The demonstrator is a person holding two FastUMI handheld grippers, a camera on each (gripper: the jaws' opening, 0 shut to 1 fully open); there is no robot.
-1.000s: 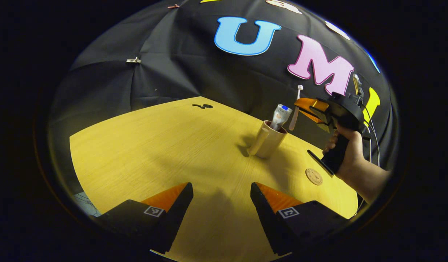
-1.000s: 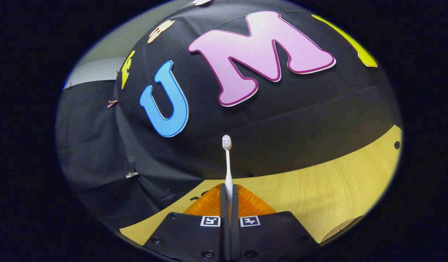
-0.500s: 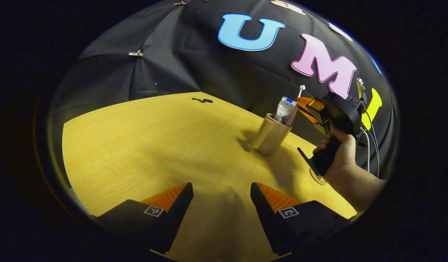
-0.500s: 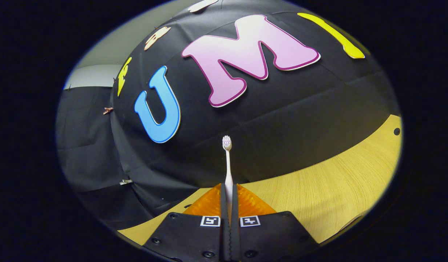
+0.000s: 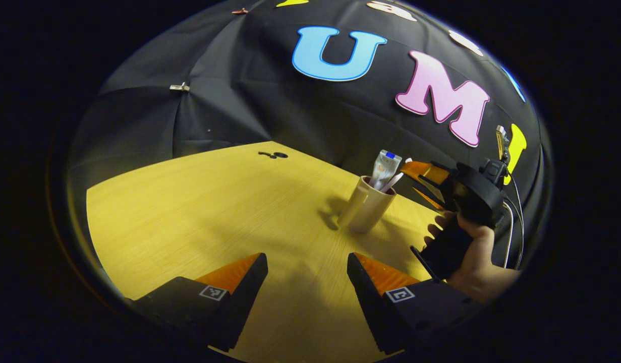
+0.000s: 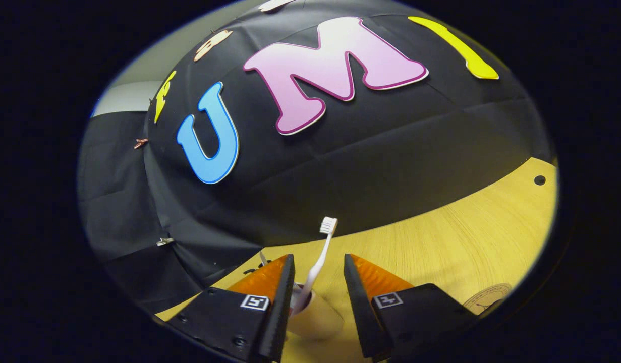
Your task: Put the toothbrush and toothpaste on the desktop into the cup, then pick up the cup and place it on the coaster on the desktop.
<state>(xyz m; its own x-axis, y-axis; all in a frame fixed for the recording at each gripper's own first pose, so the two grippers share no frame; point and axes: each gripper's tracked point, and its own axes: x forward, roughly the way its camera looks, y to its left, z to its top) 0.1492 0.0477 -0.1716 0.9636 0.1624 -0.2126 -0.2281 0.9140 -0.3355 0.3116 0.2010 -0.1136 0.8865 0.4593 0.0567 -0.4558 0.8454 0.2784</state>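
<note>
A beige cup (image 5: 363,212) stands on the yellow table (image 5: 214,212). A toothpaste tube (image 5: 384,169) sticks out of it, and the white toothbrush (image 5: 393,180) leans in it beside the tube. A hand (image 5: 474,257) holds my right gripper (image 5: 413,177) just right of the cup's rim. In the right gripper view, my right gripper (image 6: 318,267) is open, and the toothbrush (image 6: 323,252) rises free between its fingers from the cup (image 6: 315,315) below. My left gripper (image 5: 307,282) is open over bare table, well short of the cup.
A round brown coaster (image 6: 487,297) lies on the table at the lower right of the right gripper view. The black cloth wall runs close behind the cup. Small dark holes (image 5: 272,155) mark the table's far side.
My right gripper has opened and let go of the toothbrush, which now leans in the cup. That gripper also sank lower beside the cup. My left gripper stays open.
</note>
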